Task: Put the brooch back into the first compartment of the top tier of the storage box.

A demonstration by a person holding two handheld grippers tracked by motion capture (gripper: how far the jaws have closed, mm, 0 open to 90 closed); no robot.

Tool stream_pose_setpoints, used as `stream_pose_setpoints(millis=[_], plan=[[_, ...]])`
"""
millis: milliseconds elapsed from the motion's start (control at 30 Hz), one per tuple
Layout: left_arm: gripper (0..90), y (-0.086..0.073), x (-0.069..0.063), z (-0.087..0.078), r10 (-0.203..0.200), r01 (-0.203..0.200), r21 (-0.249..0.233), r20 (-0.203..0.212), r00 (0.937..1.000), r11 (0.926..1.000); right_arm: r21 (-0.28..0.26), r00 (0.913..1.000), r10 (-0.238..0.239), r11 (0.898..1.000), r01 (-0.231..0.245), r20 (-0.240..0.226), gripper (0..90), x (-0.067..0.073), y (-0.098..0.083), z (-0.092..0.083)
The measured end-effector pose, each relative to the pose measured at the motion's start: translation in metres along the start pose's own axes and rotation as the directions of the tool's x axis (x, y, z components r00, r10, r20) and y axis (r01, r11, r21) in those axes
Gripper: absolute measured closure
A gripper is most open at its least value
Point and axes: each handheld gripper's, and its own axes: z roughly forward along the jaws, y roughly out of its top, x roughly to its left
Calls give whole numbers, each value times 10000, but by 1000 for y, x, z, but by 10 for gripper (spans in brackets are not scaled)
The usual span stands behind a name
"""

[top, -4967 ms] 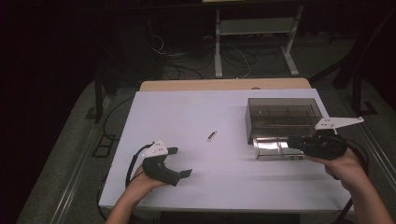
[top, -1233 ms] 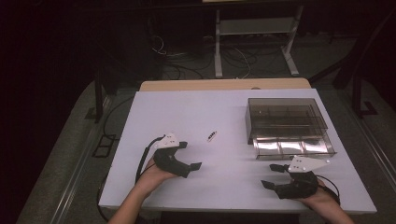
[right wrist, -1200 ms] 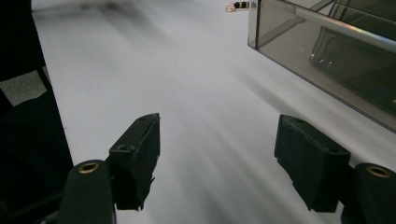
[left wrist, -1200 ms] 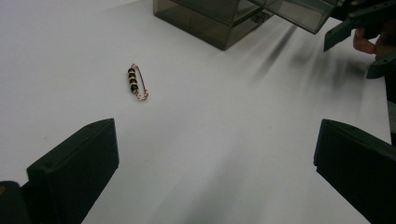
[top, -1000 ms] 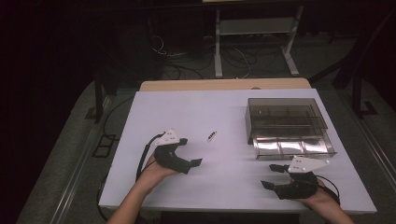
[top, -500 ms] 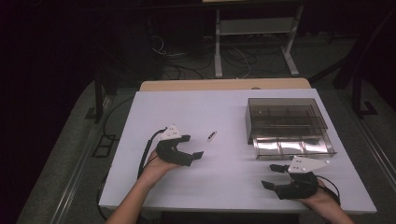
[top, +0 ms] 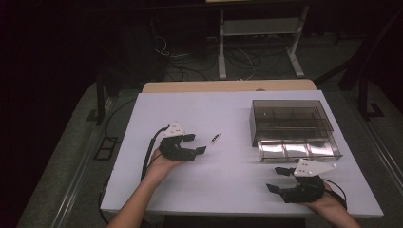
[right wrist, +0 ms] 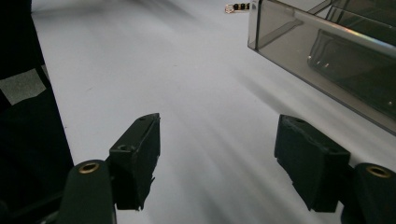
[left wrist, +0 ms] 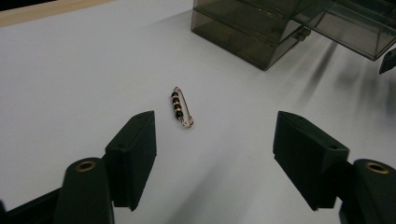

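A small beaded safety pin (top: 215, 138) lies flat on the white table (top: 228, 175), left of a smoky clear drawer box (top: 290, 114). My left gripper (top: 196, 143) sits just left of the pin and points at it. In the left gripper view the pin (left wrist: 181, 107) lies ahead of the left gripper (left wrist: 215, 154), beyond the fingertips. Its jaws have just been closing, with nothing between them. My right gripper (top: 273, 178) rests near the front right edge, open and empty, and the right gripper (right wrist: 217, 154) faces bare table with the pin (right wrist: 236, 7) far off.
The box's lowest drawer (top: 299, 149) is pulled out toward the front, its compartments visible. The box (right wrist: 327, 42) stands close to the right gripper's right side. A wooden strip (top: 228, 86) runs along the table's far edge. Cables and a metal stand sit on the dark floor beyond.
The left gripper has crept toward the pin and its jaws have narrowed. The right gripper, at the drawer front five seconds ago, now rests near the front edge and has kept still lately.
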Motion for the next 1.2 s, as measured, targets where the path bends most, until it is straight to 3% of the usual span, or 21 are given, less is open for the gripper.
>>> stream_pose_setpoints(millis=[600, 1200], plan=[[510, 17, 7, 18, 64, -65, 73, 126, 9999, 10000, -20, 10000, -28, 10000, 28, 33, 307, 0, 1, 1], [608, 33, 10, 35, 188, -190, 155, 152, 9997, 9997, 11, 10000, -1, 10000, 1, 60, 307, 0, 0, 1]])
